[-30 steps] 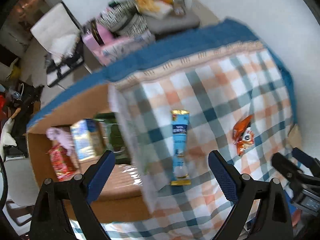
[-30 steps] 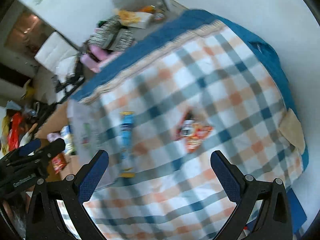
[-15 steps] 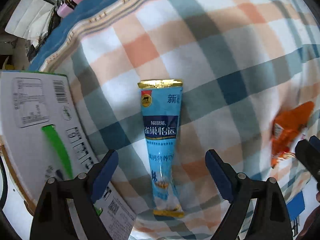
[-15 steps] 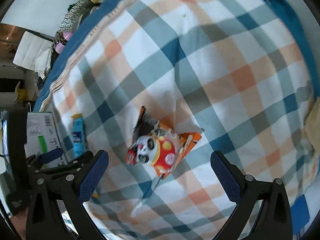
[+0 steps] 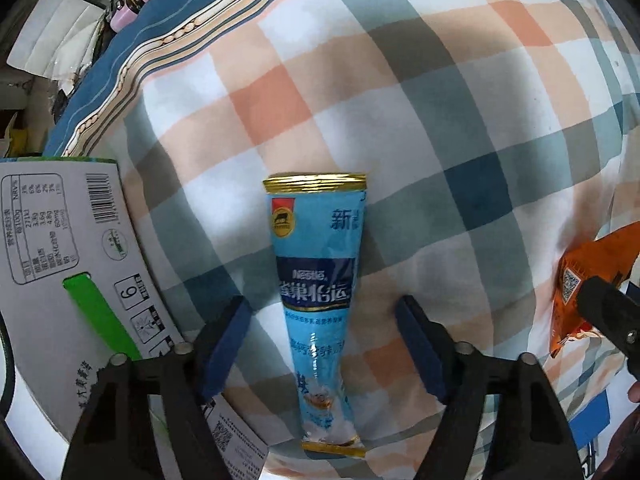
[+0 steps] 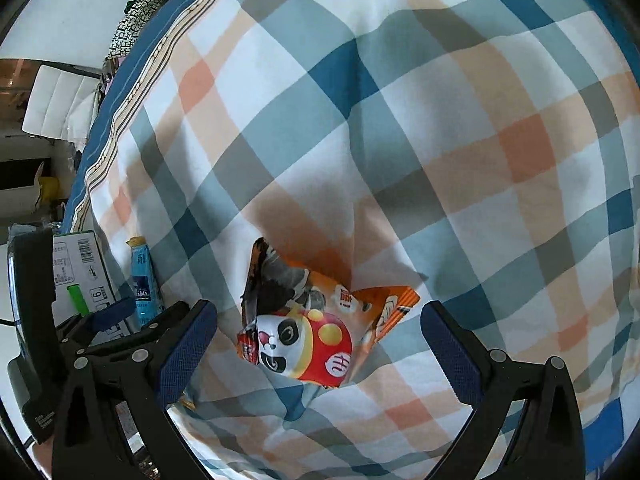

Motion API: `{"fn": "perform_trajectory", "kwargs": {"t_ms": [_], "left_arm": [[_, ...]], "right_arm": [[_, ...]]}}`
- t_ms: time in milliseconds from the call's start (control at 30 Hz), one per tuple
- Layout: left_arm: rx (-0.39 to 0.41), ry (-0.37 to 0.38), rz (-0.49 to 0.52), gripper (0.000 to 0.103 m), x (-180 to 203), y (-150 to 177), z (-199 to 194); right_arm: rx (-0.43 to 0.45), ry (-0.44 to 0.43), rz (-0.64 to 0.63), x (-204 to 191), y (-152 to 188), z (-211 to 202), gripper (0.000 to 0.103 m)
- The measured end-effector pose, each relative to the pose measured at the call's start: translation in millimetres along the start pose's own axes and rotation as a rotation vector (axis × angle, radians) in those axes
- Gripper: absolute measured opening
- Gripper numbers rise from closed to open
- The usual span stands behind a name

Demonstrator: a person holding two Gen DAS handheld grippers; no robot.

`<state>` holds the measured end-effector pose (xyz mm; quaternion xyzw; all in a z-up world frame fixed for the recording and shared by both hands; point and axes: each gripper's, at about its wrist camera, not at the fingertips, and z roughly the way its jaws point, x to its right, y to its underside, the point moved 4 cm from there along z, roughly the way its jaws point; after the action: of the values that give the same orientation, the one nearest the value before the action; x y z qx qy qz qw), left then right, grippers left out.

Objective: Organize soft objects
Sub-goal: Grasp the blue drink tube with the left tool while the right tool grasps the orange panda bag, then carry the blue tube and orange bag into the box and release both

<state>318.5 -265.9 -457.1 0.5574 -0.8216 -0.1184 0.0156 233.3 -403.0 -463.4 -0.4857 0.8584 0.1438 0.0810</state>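
A long light-blue Nestle sachet (image 5: 318,300) with gold ends lies flat on the checked blanket (image 5: 400,100). My left gripper (image 5: 322,344) is open, its blue pads on either side of the sachet's lower half, not touching it. An orange snack packet with a panda (image 6: 308,328) lies crumpled on the blanket. My right gripper (image 6: 318,344) is open, straddling the packet. The packet's edge (image 5: 588,280) shows at the right of the left wrist view; the sachet (image 6: 144,284) shows at the left of the right wrist view.
A white printed carton flap with a green stripe (image 5: 60,272) lies just left of the left gripper; it also shows in the right wrist view (image 6: 80,268). The blanket's blue border (image 5: 160,20) runs along the far edge, with room clutter beyond.
Both grippers have come down close to the blanket. The left one now straddles the blue sachet and the right one straddles the panda packet. Both stay open.
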Motion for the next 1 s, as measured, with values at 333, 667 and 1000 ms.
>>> {"fn": "perform_trajectory", "kwargs": {"t_ms": [333, 667, 1000], "left_arm": [[0.007, 0.023, 0.022, 0.026, 29, -16, -5], [0.031, 0.019, 0.027, 0.019, 21, -6, -7], [-0.031, 0.036, 0.067, 0.029, 20, 5, 0]], "right_arm": [[-0.033, 0.029, 0.023, 2, 1, 15, 0.079], [-0.031, 0.056, 0.021, -8, 4, 20, 0.066], [-0.041, 0.086, -0.066, -20, 16, 13, 0.082]]}}
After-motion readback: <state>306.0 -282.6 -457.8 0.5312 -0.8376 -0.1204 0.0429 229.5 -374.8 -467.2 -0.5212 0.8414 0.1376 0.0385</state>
